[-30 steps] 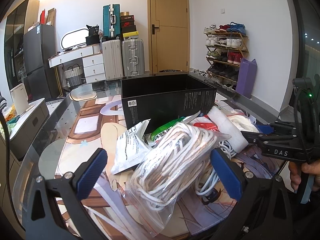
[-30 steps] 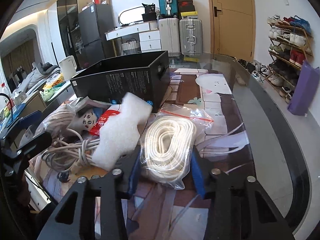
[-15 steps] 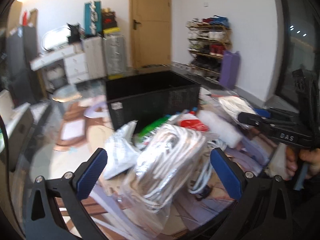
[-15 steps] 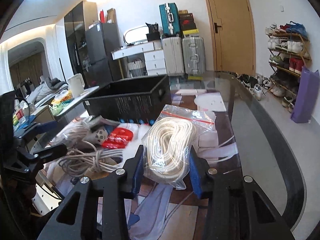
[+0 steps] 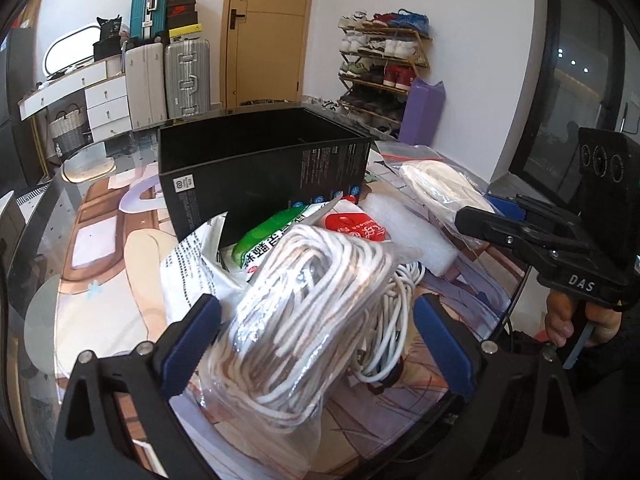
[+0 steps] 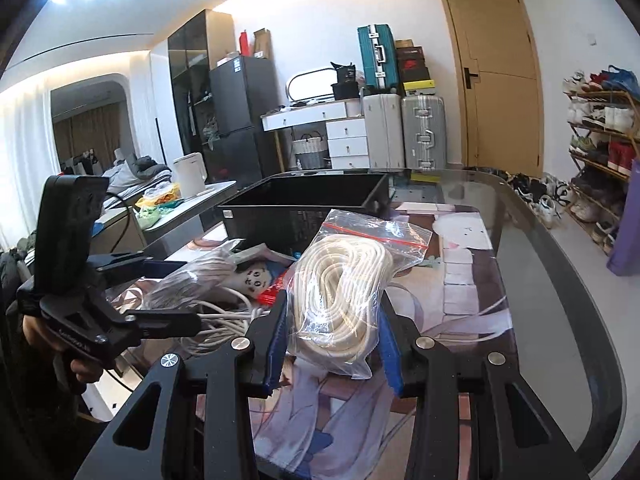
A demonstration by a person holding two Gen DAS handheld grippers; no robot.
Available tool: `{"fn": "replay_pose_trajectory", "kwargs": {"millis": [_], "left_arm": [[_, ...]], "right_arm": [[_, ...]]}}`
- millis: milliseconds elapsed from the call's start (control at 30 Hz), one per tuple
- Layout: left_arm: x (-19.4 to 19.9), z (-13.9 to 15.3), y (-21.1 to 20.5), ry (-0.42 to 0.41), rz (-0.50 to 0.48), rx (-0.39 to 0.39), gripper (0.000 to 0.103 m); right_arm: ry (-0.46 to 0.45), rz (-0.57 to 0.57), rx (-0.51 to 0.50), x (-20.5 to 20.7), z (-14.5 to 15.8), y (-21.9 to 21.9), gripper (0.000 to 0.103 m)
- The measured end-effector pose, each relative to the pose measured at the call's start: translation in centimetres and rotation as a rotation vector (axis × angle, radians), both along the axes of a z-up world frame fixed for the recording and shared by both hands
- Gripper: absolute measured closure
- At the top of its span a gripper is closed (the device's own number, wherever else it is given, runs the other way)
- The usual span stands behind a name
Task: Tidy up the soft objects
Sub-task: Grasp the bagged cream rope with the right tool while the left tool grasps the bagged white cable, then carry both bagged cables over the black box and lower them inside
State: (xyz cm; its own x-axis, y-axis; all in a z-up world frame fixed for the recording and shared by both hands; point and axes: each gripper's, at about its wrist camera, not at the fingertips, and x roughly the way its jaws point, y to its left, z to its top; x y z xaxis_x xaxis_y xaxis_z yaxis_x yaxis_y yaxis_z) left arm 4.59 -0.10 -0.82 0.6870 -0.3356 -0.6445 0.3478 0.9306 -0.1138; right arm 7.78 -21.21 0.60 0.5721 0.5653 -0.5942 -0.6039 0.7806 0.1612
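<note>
The right gripper (image 6: 332, 336) clamps a bagged white rope (image 6: 340, 280), lifted ready for the black box (image 6: 304, 196); the left gripper (image 5: 316, 340) is closing around a second rope bag (image 5: 304, 304) on the table, pads not yet pressing.

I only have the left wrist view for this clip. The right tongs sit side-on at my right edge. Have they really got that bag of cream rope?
Observer: Yes. In the right wrist view the right tongs are shut on the bagged cream rope, with a blue pad pressed on each side.
Operator: Is anything soft hidden behind the pile from my side?
Observer: A small doll with a drawn face lies beside the other rope bag, in front of the black box.
Operator: What is off my left edge?
Observer: A side counter with a white kettle on it.
</note>
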Motion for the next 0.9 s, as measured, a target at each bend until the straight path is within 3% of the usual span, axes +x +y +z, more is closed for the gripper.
{"fn": "replay_pose_trajectory", "kwargs": {"millis": [67, 133, 400, 700, 900], "left_arm": [[0.2, 0.1, 0.1, 0.003, 0.005, -0.004, 0.015], [0.1, 0.4, 0.4, -0.002, 0.019, -0.02, 0.036], [-1.6, 0.5, 0.2, -0.015, 0.021, -0.025, 0.061], [-2.7, 2.0, 0.3, -0.068, 0.034, -0.062, 0.064], [-3.0, 3.3, 1.4, -0.094, 0.07, -0.139, 0.064]], "right_arm": [[0.001, 0.004, -0.002, 0.0, 0.0, 0.1, 0.063], [0.001, 0.003, -0.001, 0.0, 0.0, -0.1, 0.063], [-0.008, 0.002, -0.002, -0.2, 0.2, 0.0, 0.063], [-0.034, 0.006, 0.011, -0.4, 1.5, -0.1, 0.063], [-0.014, 0.018, 0.001, 0.1, 1.8, 0.7, 0.063]]}}
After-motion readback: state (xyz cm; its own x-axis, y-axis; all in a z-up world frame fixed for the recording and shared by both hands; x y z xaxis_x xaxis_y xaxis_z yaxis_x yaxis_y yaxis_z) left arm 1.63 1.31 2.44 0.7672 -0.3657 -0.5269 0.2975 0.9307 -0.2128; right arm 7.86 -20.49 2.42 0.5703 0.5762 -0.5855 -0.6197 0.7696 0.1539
